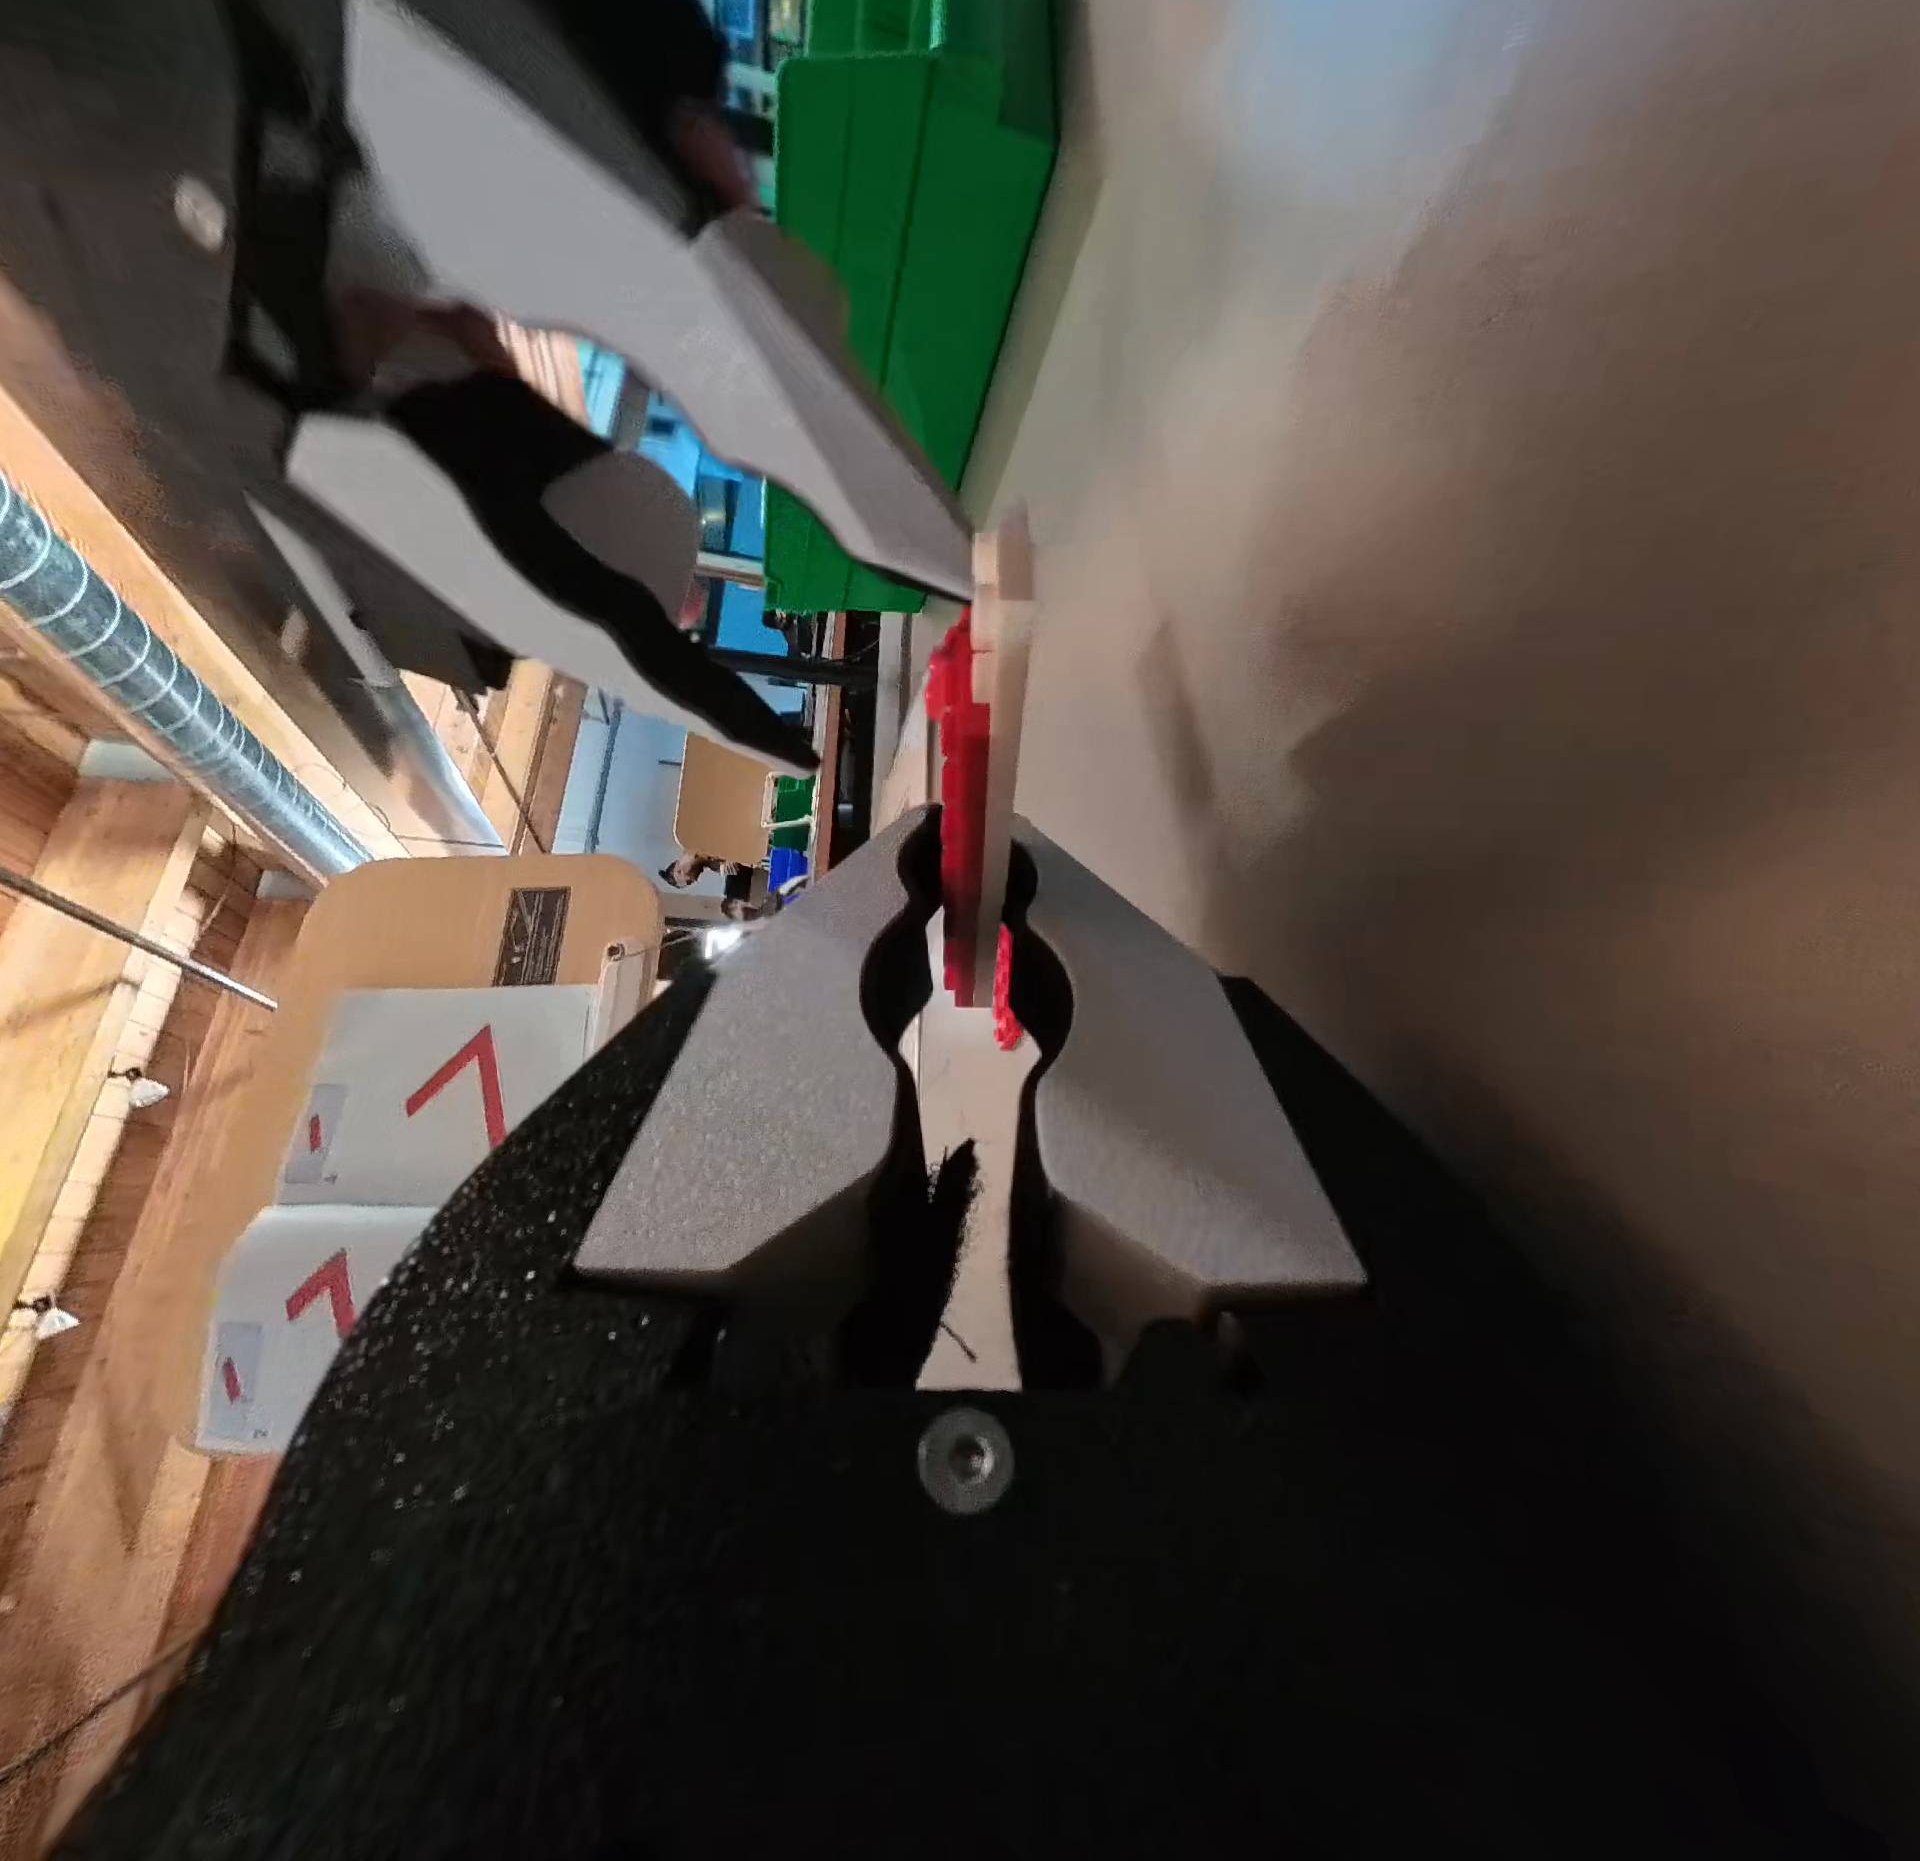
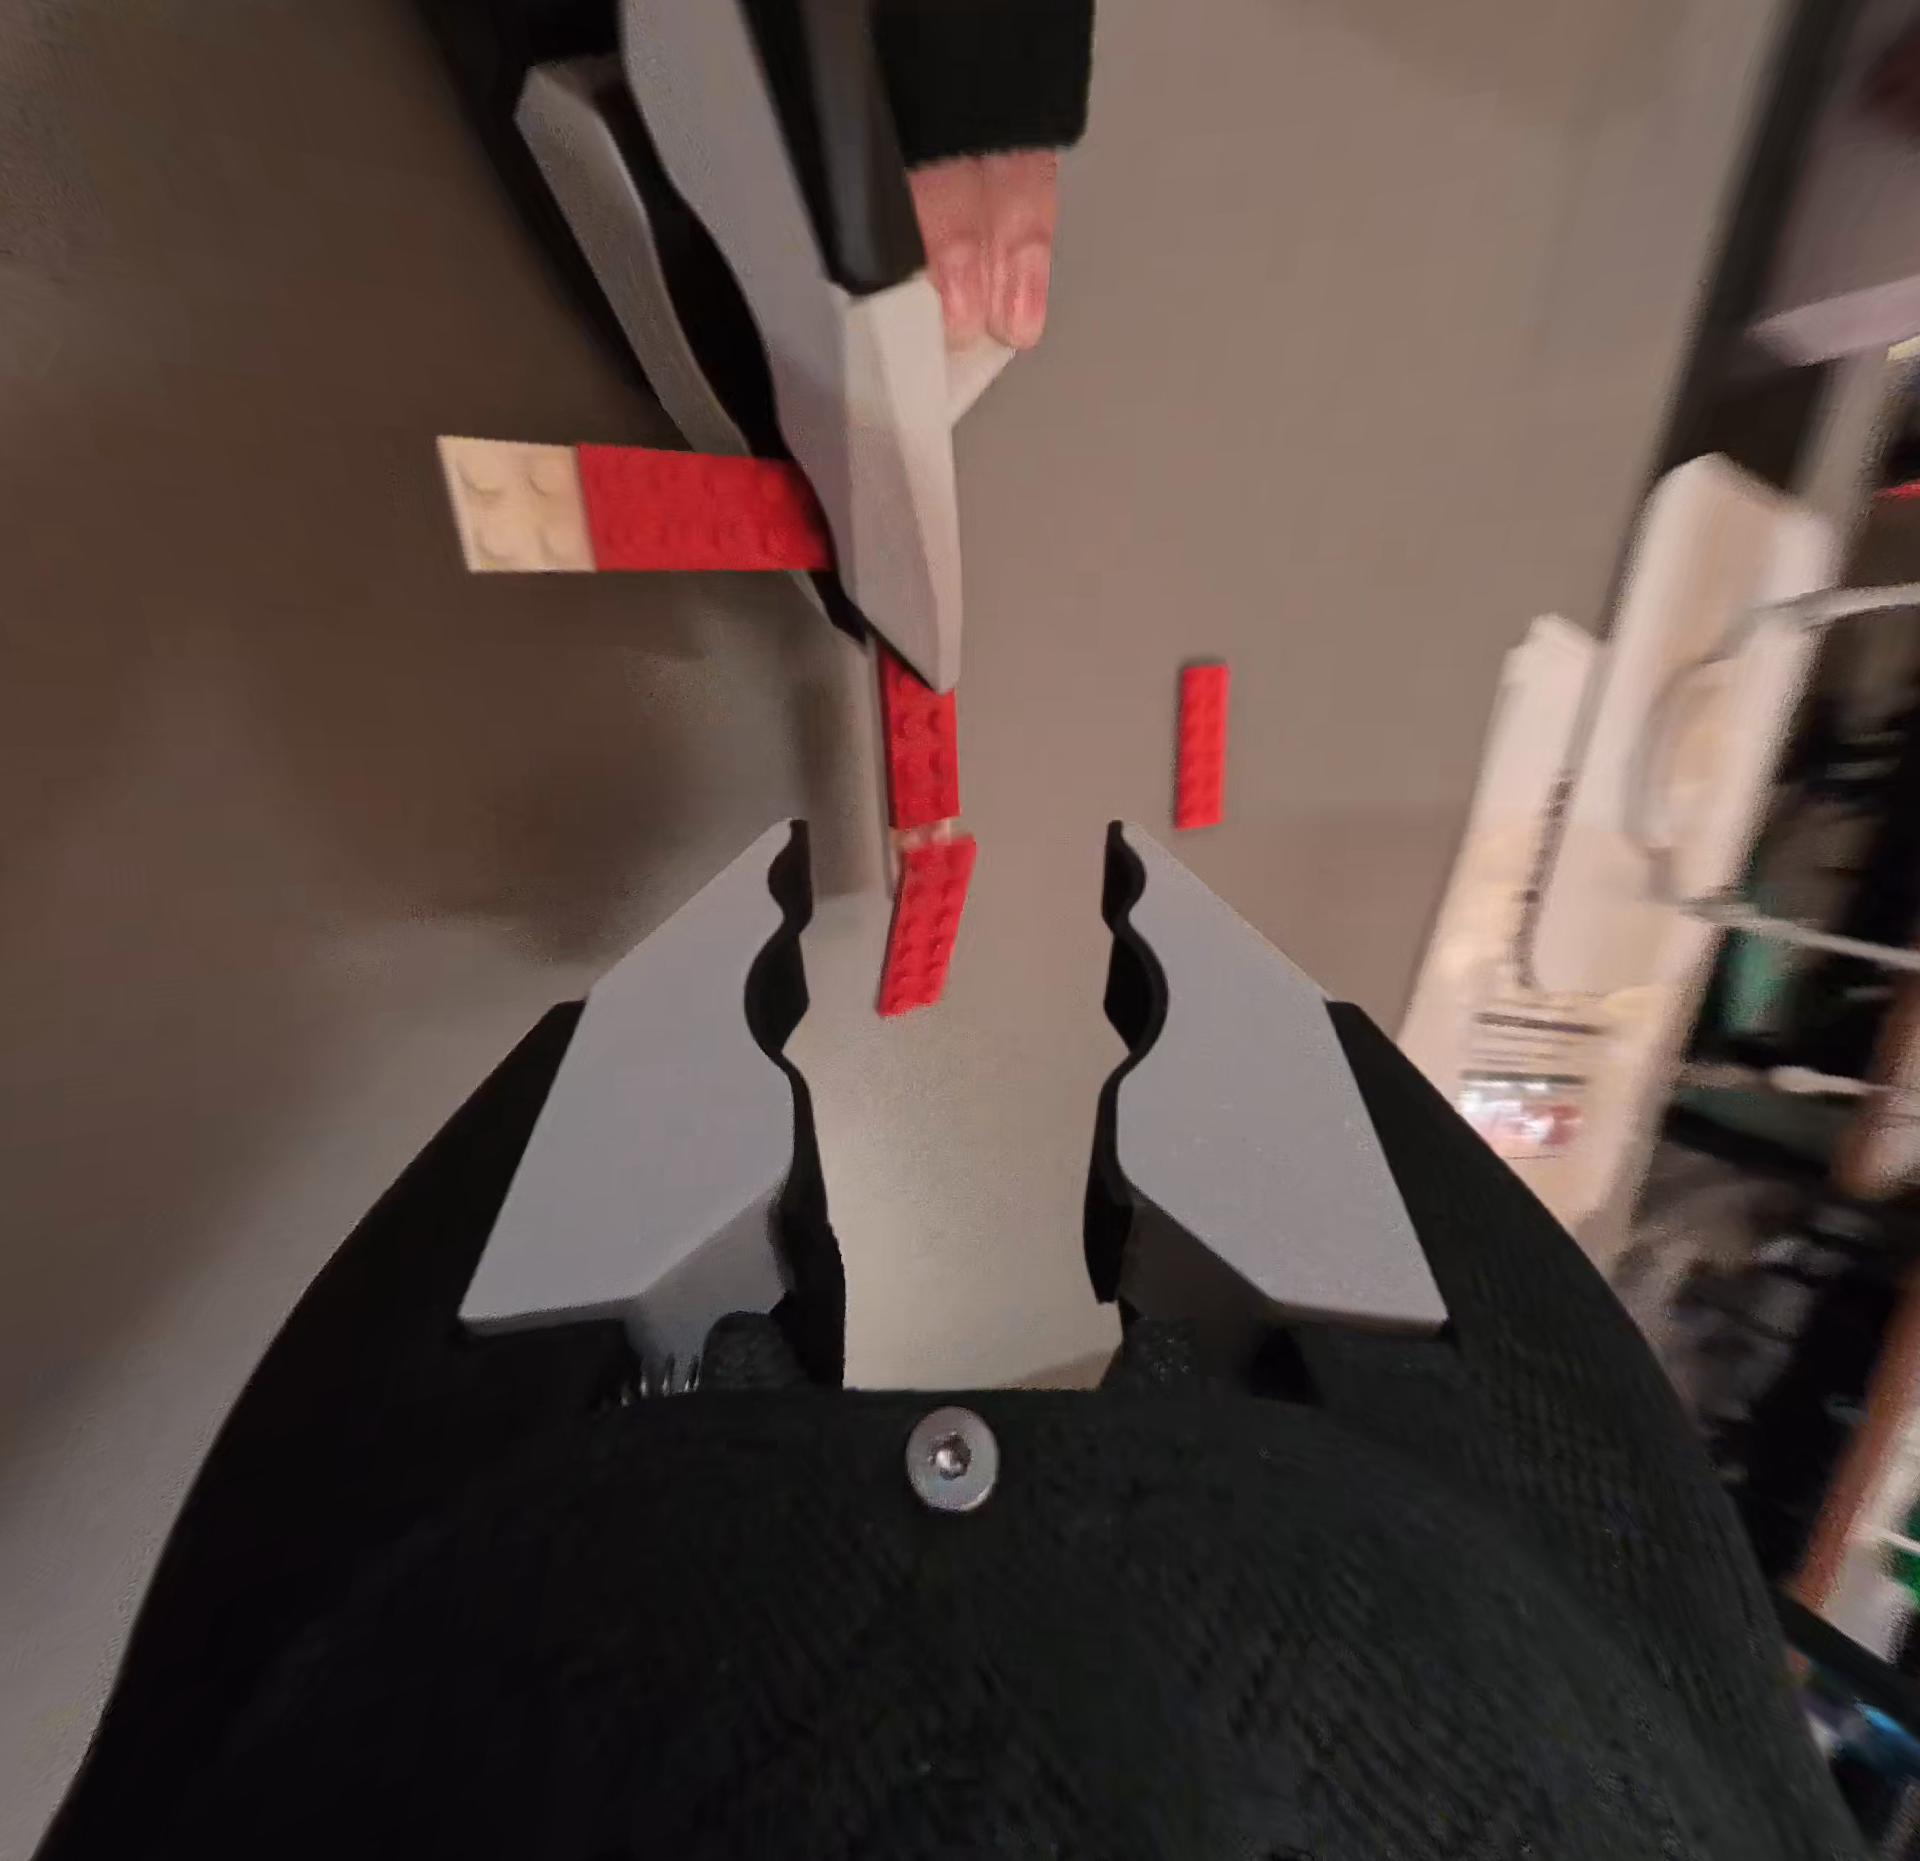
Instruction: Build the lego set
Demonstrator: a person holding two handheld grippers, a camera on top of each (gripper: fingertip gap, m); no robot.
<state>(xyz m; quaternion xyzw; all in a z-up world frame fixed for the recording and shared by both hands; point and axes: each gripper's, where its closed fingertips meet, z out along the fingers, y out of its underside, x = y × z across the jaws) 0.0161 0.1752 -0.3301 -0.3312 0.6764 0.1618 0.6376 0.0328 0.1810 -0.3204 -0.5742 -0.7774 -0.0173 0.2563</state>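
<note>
My left gripper (image 1: 977, 835) is shut on a flat lego assembly of red plates (image 1: 961, 772) on a tan plate (image 1: 1003, 606), seen edge-on close to the grey table (image 1: 1455, 461). In the right wrist view the left gripper (image 2: 894, 564) holds this assembly: one arm of red (image 2: 696, 518) and tan (image 2: 509, 507) plates points left, and another arm of red plates (image 2: 920, 741) points toward me. My right gripper (image 2: 956, 845) is open and empty, its fingertips on either side of the near red plate (image 2: 928, 923) without touching it. It also shows in the left wrist view (image 1: 862, 658).
A loose red plate (image 2: 1202, 746) lies on the table to the right of the assembly. Green bins (image 1: 914, 253) stand at the table's far side. A white bag (image 2: 1558, 876) and a wire rack (image 2: 1818, 668) stand off the table's right edge.
</note>
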